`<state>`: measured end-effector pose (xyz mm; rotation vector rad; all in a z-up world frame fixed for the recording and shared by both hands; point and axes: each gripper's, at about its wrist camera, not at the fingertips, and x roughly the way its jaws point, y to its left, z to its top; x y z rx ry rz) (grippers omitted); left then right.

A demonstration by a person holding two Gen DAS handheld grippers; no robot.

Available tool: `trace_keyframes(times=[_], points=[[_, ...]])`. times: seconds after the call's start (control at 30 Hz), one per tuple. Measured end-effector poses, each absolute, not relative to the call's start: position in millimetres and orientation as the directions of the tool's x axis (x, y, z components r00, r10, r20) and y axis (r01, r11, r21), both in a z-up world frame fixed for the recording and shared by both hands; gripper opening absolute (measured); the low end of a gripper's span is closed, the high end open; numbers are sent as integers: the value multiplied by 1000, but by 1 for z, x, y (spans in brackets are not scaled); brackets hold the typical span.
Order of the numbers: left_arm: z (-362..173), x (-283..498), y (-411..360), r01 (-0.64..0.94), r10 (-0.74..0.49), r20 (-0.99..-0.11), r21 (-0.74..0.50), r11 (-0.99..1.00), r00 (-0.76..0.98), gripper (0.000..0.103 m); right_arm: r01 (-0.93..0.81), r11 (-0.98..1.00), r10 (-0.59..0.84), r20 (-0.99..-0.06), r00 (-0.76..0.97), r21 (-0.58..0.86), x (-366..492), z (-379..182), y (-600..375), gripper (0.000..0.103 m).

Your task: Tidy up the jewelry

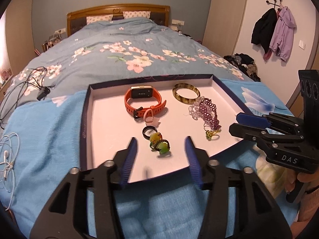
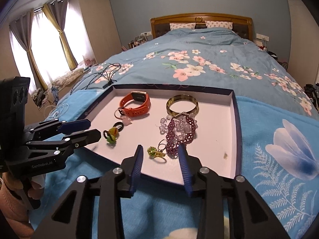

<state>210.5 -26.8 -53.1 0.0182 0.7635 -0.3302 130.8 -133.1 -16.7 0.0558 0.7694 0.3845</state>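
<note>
A shallow white tray (image 1: 111,123) (image 2: 223,139) with dark rim lies on the bed. In it lie an orange smartwatch (image 1: 142,101) (image 2: 135,103), a brown bangle (image 1: 186,93) (image 2: 182,104), a purple and clear beaded bracelet (image 1: 207,111) (image 2: 179,131), a black ring (image 1: 149,132) (image 2: 119,126), green and yellow beaded rings (image 1: 159,143) (image 2: 111,134) and a gold-green ring (image 1: 212,133) (image 2: 156,153). My left gripper (image 1: 161,142) (image 2: 90,129) is open over the tray's near edge, around the beaded rings. My right gripper (image 2: 161,149) (image 1: 233,123) is open, empty, near the gold-green ring.
The tray rests on a light blue blanket (image 1: 49,139) (image 2: 279,149) over a floral duvet (image 1: 119,45). Black cables (image 1: 30,85) (image 2: 105,75) and white earphones (image 1: 8,159) lie left of the tray. Clothes (image 1: 245,63) are piled at the right.
</note>
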Motion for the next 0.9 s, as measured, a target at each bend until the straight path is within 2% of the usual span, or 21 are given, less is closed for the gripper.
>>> trace_keyframes(times=[0.03,0.07,0.1,0.13,0.17,0.2,0.23,0.27,0.43,0.67,0.9], points=[[-50,205,-25,296,-286,-668,-101,950,687,68,-316,930,358,-661,659,188,128,-15,-134,47],[-47,200,-24,290,-281,-655,-97,952,701,73,-311,931,357,-649,672,190,123,-13,-136,52],[-44,196,-22,286,-277,-646,-94,954,711,85,-307,932,356,-638,682,191,119,-11,-137,54],[-40,189,-21,281,-271,-629,-87,956,729,93,-306,934,353,-624,697,185,112,-8,-137,62],[-37,183,-20,277,-268,-615,-82,957,742,97,-303,936,347,-612,711,179,108,-7,-138,74],[-34,176,-19,272,-262,-597,-75,959,758,98,-295,940,338,-594,730,172,102,-5,-138,79],[-31,168,-17,267,-254,-574,-64,962,779,98,-290,943,330,-580,745,165,97,-4,-138,90],[-28,162,-16,262,-249,-561,-58,963,790,98,-282,947,318,-558,767,153,91,-2,-138,94],[-16,132,-6,216,-217,-473,-57,975,854,98,-235,970,240,-461,854,70,60,7,-138,96],[-4,92,-2,182,-181,-369,-33,983,912,97,-219,973,232,-405,885,79,37,9,-137,96],[4,54,-8,160,-151,-262,16,987,953,97,-201,979,199,-316,928,25,9,14,-127,96]])
